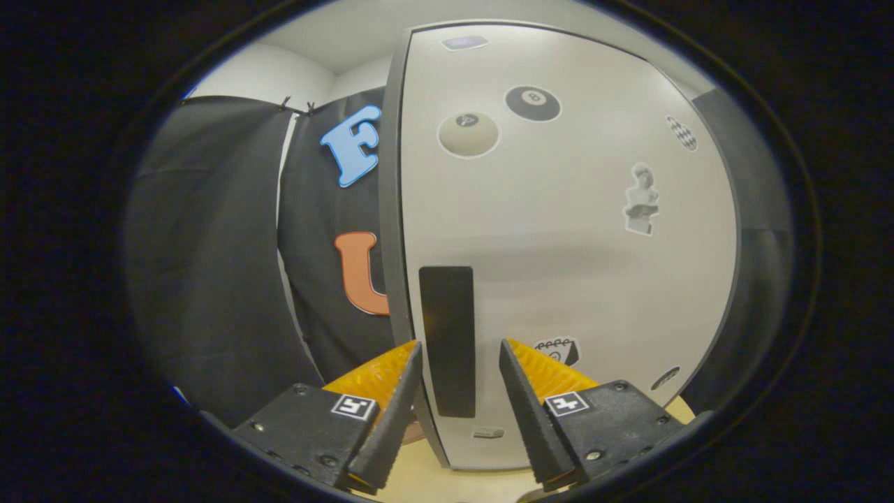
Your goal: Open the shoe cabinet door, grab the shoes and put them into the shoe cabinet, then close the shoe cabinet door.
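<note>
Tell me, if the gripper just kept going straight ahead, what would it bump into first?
Most likely the dark handle on the shoe cabinet door. The open gripper has it lined up between its fingers, though how far off it sits is hard to judge.

Shoe cabinet door (559,237) stands shut right ahead, blocking the way in. Its dark vertical handle (448,341) sits between the spread fingers (400,402) of the gripper (457,412), gap on both sides. Free room left of the door's edge, up to the black cloth wall (209,265). Bare table (461,482) strip below.
</note>
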`<act>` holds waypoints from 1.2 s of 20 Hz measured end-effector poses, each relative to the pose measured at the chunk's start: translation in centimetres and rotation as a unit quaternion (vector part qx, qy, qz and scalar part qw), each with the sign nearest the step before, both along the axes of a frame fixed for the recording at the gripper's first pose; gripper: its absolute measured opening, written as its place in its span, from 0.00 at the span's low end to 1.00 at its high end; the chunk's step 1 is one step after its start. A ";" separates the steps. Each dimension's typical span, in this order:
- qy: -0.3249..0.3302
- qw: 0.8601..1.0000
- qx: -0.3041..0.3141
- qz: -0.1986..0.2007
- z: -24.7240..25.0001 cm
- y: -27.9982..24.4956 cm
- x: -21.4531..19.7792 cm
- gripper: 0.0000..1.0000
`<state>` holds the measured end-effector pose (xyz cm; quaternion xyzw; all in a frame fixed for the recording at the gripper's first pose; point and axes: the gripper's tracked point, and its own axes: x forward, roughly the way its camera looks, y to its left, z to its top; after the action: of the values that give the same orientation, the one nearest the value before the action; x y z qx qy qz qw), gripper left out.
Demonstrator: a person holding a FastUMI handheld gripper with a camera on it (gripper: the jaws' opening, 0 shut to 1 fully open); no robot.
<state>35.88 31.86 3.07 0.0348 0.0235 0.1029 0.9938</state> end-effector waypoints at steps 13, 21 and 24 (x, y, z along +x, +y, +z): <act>0.017 0.999 -0.008 0.027 -0.8 -0.7 -0.9 0.32; 0.014 0.999 -0.011 0.049 -1.1 -3.1 -7.7 0.28; 0.015 0.999 -0.005 0.048 -1.4 -5.2 -10.3 0.28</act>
<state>25.54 26.63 1.69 0.0302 0.0402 0.1499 0.9874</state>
